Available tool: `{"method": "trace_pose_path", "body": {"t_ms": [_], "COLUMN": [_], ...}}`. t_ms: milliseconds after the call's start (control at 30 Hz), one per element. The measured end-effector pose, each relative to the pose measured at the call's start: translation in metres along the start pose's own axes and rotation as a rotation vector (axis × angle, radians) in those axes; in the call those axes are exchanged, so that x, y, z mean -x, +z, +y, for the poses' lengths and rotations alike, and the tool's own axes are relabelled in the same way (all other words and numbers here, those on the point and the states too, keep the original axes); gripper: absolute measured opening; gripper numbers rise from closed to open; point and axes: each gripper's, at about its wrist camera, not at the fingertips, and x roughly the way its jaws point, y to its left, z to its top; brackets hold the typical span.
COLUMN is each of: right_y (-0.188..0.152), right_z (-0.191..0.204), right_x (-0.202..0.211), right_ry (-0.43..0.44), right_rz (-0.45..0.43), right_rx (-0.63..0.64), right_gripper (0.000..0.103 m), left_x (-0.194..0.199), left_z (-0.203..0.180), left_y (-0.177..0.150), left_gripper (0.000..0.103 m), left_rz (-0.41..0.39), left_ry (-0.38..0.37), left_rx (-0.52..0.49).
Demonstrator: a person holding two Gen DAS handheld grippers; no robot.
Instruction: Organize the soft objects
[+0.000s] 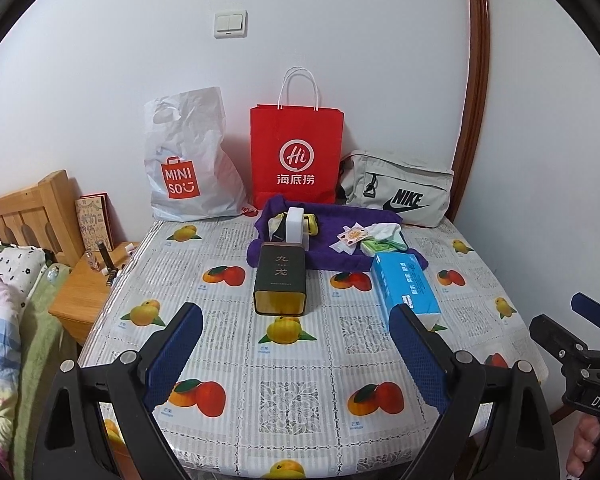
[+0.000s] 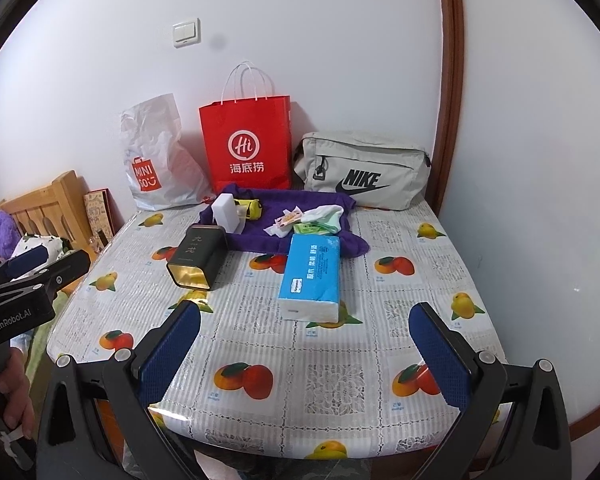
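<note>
A purple towel [image 1: 324, 256] [image 2: 260, 236] lies at the back of the table with small things on it: a white block [image 1: 296, 224] [image 2: 228, 216], a yellow item [image 2: 252, 208], white and green cloths [image 1: 384, 236] [image 2: 324, 216] and a small packet [image 2: 288, 216]. A blue tissue pack [image 1: 404, 284] [image 2: 312, 276] and a dark tin [image 1: 280, 280] [image 2: 198, 256] lie in front of the towel. My left gripper [image 1: 296, 344] and my right gripper [image 2: 304, 340] hover open over the table's near edge, both with nothing between their fingers.
Against the wall stand a white MINISO plastic bag [image 1: 188, 168] [image 2: 156, 160], a red paper bag [image 1: 296, 156] [image 2: 248, 144] and a beige Nike bag [image 1: 396, 192] [image 2: 360, 172]. The fruit-print tablecloth [image 1: 284, 364] covers the table. A wooden nightstand [image 1: 88, 288] and a bed [image 1: 4, 312] are on the left.
</note>
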Motion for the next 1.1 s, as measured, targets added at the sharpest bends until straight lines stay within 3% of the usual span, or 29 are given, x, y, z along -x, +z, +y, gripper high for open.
{"method": "trace_pose_path", "body": {"t_ms": [1100], "right_y": [-0.0036], "right_z": [-0.0018], "right_x": [0.0041], "right_ry": [0.002], "right_rz": [-0.001], "right_rx": [-0.006], "right_gripper": [0.103], "left_x": [-0.0002], "left_z": [0.0000], "left_y": [-0.0045], "left_gripper": [0.094], "left_rz": [0.008], "left_ry": [0.002], "left_rx": [0.003]}}
